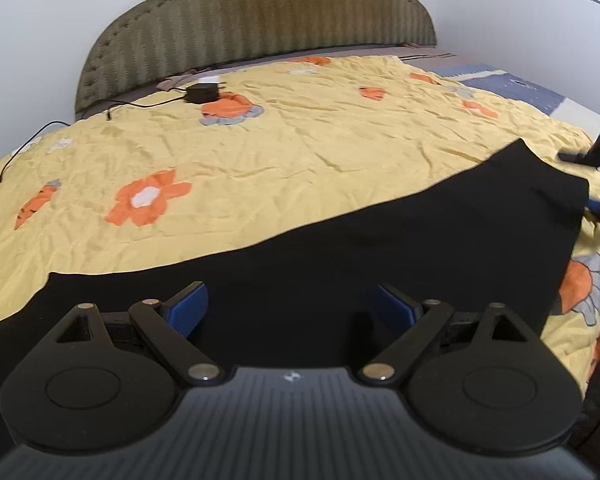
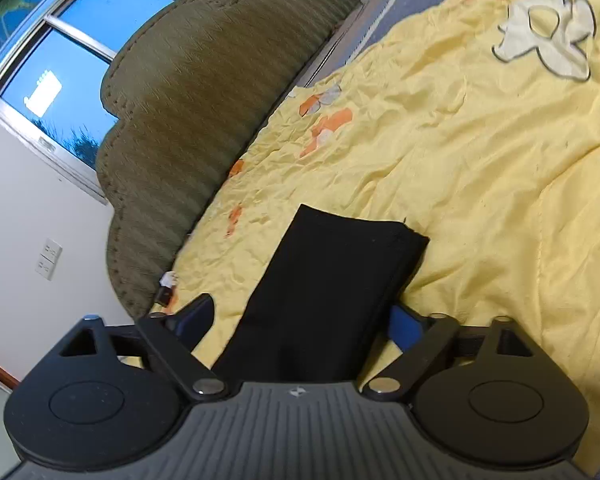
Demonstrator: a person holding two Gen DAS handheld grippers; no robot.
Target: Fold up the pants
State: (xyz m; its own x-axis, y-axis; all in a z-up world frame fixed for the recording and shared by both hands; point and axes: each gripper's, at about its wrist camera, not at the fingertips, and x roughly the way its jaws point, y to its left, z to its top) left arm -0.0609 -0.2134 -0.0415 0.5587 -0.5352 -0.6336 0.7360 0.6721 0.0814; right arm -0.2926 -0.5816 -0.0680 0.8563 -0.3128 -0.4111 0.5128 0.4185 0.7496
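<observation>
Your left gripper hangs spread over the black pants on the yellow bedspread; your right gripper straddles their hem end, pinch uncertain.

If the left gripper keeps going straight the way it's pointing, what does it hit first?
Most likely the black pants spread right under the open left gripper, then the yellow bedspread beyond; depth is hard to judge.
</observation>
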